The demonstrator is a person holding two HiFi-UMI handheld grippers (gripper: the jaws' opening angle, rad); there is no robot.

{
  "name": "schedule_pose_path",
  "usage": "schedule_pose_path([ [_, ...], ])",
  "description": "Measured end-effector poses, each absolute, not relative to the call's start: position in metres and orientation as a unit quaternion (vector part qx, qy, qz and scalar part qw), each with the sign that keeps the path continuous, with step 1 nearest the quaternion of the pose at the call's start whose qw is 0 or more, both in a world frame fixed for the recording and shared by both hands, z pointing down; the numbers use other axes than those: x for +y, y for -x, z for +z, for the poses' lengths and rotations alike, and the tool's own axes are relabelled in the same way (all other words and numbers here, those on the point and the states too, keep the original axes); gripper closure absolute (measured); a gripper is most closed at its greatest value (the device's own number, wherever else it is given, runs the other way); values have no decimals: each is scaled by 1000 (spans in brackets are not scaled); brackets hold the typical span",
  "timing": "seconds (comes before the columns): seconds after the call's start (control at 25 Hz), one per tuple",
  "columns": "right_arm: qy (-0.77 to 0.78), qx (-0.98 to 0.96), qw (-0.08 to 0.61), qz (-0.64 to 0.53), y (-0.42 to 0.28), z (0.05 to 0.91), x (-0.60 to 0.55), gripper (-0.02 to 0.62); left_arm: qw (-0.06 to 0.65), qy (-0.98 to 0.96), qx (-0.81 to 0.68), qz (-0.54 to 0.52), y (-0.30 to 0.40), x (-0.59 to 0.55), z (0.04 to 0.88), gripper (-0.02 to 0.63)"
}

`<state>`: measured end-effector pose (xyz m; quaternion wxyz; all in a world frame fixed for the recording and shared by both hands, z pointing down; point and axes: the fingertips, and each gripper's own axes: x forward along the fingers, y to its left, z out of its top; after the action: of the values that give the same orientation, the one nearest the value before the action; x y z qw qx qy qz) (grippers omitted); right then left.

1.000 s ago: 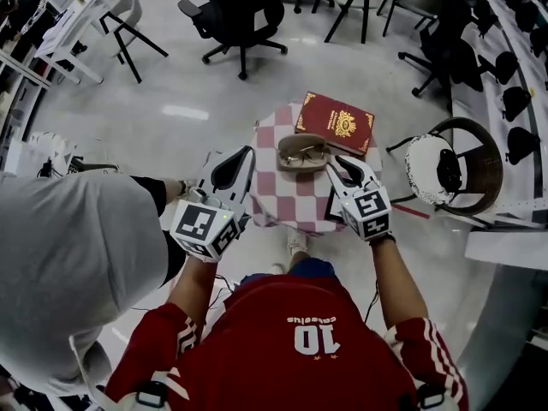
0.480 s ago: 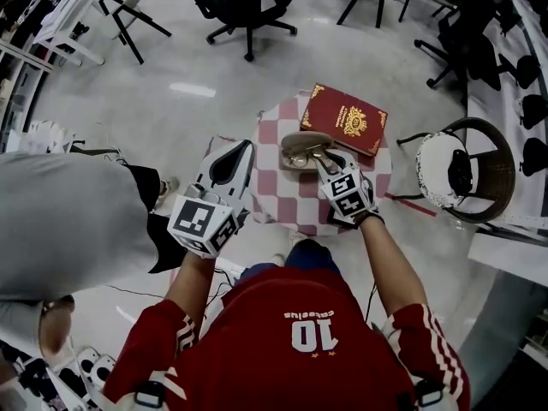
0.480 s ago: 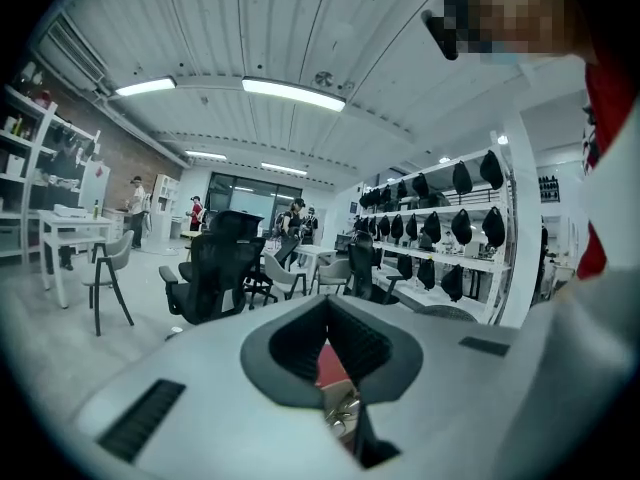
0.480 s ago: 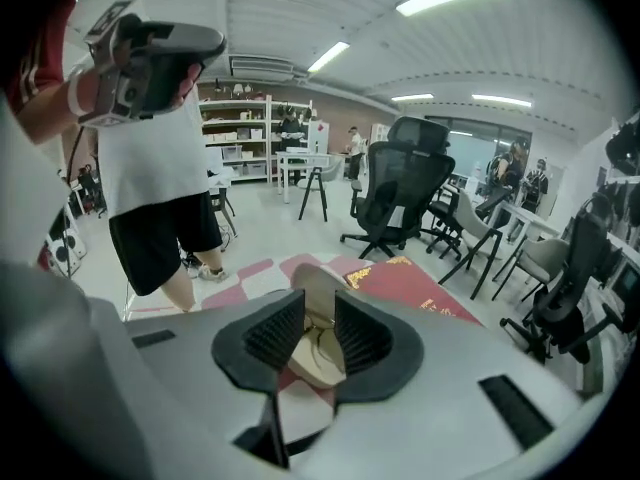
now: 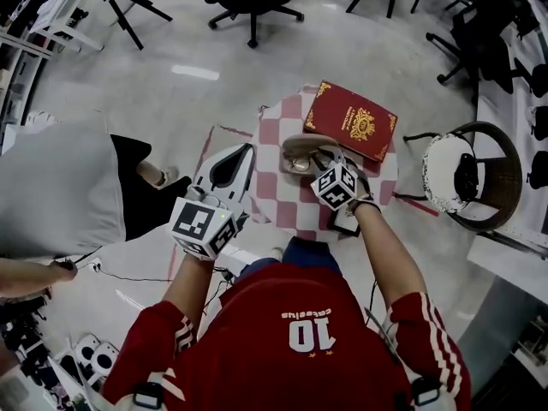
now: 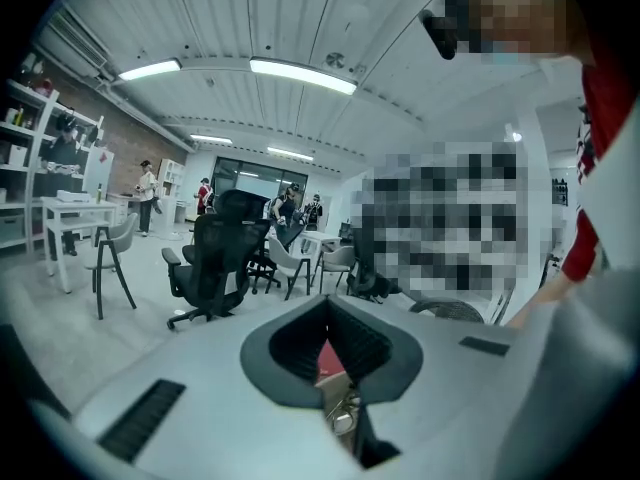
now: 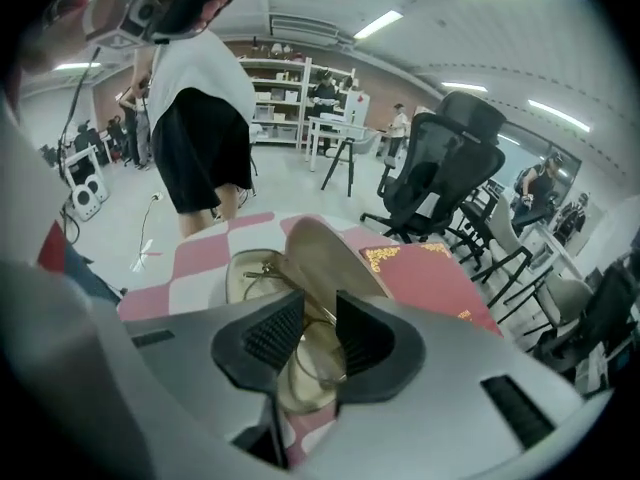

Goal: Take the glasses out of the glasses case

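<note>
Glasses (image 7: 312,366): lay in open case (image 7: 325,253) on checked bench (image 5: 278,199), frame centre. Right tongs (image 7: 319,300) nearer, parted, straddling the frame from above. Left tongs (image 5: 247,151) clenched, empty, at the bench's left edge.

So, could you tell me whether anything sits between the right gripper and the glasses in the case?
Nothing visible does. The case lid stands open, and the right gripper sits right over the glasses, its jaws apart around part of the frame.
</note>
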<state>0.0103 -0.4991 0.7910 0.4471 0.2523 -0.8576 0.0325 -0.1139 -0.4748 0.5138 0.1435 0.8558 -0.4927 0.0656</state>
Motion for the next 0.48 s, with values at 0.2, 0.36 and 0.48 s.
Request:
schedule_pose_path([
  [0.2,-219,-851,478,-5,-5,806,-503,497,150,-853,-495,68,116,-479,526,598],
  [0.36,-187,-841,507,-32,-1,816,-500,497,155,-850,-499,66,119,-478,527,600],
  [0.48,-177,-833,521,-47,0,825,-499,497,156,-848,-502,62,123,-475,529,599],
])
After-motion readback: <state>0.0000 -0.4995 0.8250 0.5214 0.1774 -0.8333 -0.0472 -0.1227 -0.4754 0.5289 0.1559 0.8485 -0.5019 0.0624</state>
